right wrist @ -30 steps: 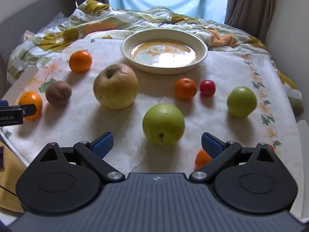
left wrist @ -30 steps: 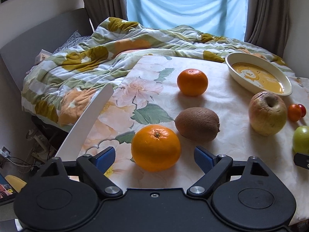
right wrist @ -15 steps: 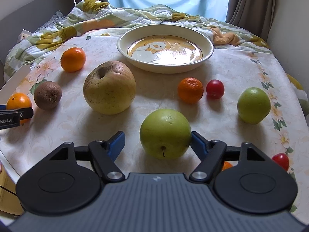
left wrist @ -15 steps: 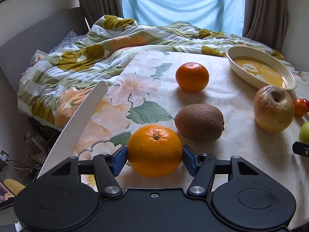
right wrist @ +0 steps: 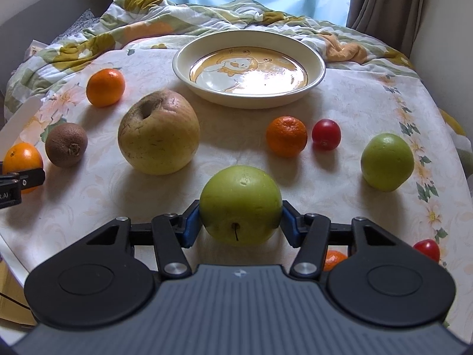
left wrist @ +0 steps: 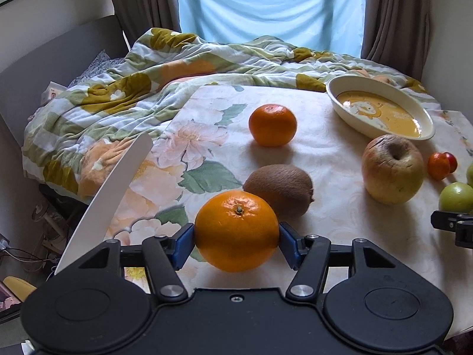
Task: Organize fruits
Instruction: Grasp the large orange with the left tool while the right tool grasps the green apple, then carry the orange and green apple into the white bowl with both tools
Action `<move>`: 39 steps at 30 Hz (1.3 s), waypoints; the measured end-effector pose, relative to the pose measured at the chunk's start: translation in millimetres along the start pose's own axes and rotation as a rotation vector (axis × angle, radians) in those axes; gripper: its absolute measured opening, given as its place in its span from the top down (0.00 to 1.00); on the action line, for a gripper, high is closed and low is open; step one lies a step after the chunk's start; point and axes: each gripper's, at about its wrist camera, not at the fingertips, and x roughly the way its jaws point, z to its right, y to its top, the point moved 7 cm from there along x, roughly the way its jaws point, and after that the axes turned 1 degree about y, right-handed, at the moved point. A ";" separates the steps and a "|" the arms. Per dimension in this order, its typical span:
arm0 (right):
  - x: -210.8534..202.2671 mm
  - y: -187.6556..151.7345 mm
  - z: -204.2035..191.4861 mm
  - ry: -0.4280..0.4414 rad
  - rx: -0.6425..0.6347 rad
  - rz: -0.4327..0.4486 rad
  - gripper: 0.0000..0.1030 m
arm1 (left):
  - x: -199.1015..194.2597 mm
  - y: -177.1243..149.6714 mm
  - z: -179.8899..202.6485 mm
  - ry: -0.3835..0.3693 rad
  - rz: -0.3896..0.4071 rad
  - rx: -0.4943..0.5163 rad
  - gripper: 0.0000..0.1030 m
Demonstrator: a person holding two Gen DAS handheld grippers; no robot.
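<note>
My left gripper (left wrist: 236,238) is shut on a large orange (left wrist: 236,224) at the near left edge of the floral tablecloth, with a blue pad pressed against each side of it. The jaws of my right gripper (right wrist: 241,222) are closing on a green apple (right wrist: 241,201) with its stem toward me, and both pads touch its sides. A cream bowl (right wrist: 183,68) with an orange cartoon print stands empty at the back of the table. It shows in the left wrist view as the bowl (left wrist: 348,118) at the far right.
Loose on the cloth lie a kiwi (right wrist: 66,145), a second orange (right wrist: 105,87), a big yellow apple (right wrist: 158,133), a small mandarin (right wrist: 286,136), a red tomato (right wrist: 326,134) and another green apple (right wrist: 386,162). A rumpled quilt (left wrist: 118,100) lies behind the table. A white board (left wrist: 112,195) leans at the left edge.
Both grippers went from wide open to closed around their fruit: the left on the large orange, the right on the green apple. Neither hand has shifted much.
</note>
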 end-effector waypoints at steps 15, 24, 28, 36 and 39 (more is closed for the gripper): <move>-65.1 42.9 30.3 0.034 0.003 0.071 0.32 | -66.4 53.2 45.9 -0.066 0.082 -0.008 0.37; -98.4 78.9 56.6 0.022 -0.031 0.114 0.32 | -82.5 100.5 76.9 -0.144 0.134 0.035 0.37; -99.5 99.2 67.9 0.045 -0.025 0.119 0.32 | -72.9 124.0 92.1 -0.170 0.145 0.087 0.37; -76.1 144.2 84.2 0.048 -0.031 0.131 0.32 | -27.1 166.2 115.5 -0.252 0.110 0.122 0.37; -58.1 159.8 89.2 0.054 -0.022 0.125 0.32 | -2.6 180.5 124.8 -0.267 0.088 0.142 0.37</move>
